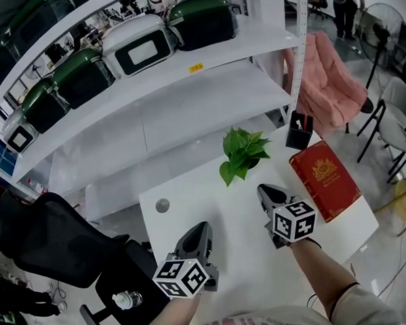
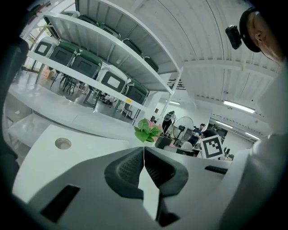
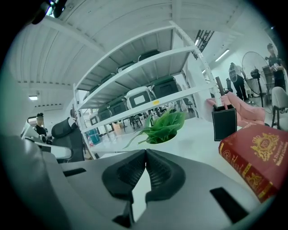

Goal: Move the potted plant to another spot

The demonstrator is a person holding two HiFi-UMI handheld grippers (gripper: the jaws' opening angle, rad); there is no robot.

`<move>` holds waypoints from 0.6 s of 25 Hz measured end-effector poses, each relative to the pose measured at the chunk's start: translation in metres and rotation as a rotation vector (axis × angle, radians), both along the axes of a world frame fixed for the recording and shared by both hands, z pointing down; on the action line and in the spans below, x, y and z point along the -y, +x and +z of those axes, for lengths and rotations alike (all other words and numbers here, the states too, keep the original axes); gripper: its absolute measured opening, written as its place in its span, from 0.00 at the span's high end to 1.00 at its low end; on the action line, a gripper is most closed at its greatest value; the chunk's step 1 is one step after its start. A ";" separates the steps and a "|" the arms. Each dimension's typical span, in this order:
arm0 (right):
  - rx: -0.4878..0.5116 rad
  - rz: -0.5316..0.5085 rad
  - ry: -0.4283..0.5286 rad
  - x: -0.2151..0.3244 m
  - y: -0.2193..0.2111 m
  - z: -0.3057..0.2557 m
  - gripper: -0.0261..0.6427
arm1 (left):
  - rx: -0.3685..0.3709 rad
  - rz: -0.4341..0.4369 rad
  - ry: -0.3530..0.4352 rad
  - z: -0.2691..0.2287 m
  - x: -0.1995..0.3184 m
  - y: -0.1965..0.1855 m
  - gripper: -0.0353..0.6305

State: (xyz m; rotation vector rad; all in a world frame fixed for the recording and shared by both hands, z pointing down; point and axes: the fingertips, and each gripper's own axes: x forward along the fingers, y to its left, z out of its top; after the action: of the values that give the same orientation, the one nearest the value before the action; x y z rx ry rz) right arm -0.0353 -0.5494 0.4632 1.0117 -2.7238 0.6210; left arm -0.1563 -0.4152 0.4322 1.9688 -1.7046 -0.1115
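Clenched empty, the left tongs (image 1: 205,227) and right tongs (image 1: 265,188) are facing the potted plant (image 1: 243,153) ahead, probably light, best gripped beneath floppy leaves.

Open-plan office with storage shelving.
A white tabletop (image 1: 214,239) carries a potted plant (image 1: 243,153), a red book (image 1: 326,179) and a black pen holder (image 1: 300,130). A black swivel chair (image 1: 44,241) stands beside it, and white metal shelves (image 1: 186,91) hold green-lidded cases (image 1: 202,19). Farther off are a standing fan (image 1: 380,20) and people (image 2: 200,130) under strip lights (image 2: 238,105).
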 end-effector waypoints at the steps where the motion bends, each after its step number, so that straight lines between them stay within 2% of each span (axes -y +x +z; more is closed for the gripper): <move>1: -0.003 -0.008 0.000 0.001 -0.002 0.004 0.94 | -0.003 0.002 -0.012 0.005 0.000 0.001 0.91; 5: -0.030 -0.026 0.016 0.006 -0.006 0.016 0.92 | -0.007 0.017 -0.038 0.021 0.005 0.004 0.91; 6: -0.033 -0.033 0.013 0.008 -0.007 0.018 0.75 | -0.009 0.020 -0.039 0.023 0.007 0.004 0.91; 7: -0.033 -0.039 0.008 0.009 -0.008 0.021 0.62 | -0.012 0.021 -0.040 0.024 0.010 0.005 0.91; 11: -0.044 -0.037 0.027 0.021 -0.009 0.030 0.61 | -0.021 0.030 -0.050 0.030 0.015 0.008 0.91; 15: -0.065 -0.046 0.029 0.033 -0.009 0.039 0.52 | -0.023 0.038 -0.060 0.033 0.018 0.009 0.91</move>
State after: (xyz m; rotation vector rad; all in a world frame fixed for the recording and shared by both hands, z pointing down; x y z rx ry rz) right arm -0.0445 -0.5826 0.5024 0.9555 -2.6990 0.5326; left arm -0.1470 -0.4331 0.4655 1.9478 -1.6370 -0.0685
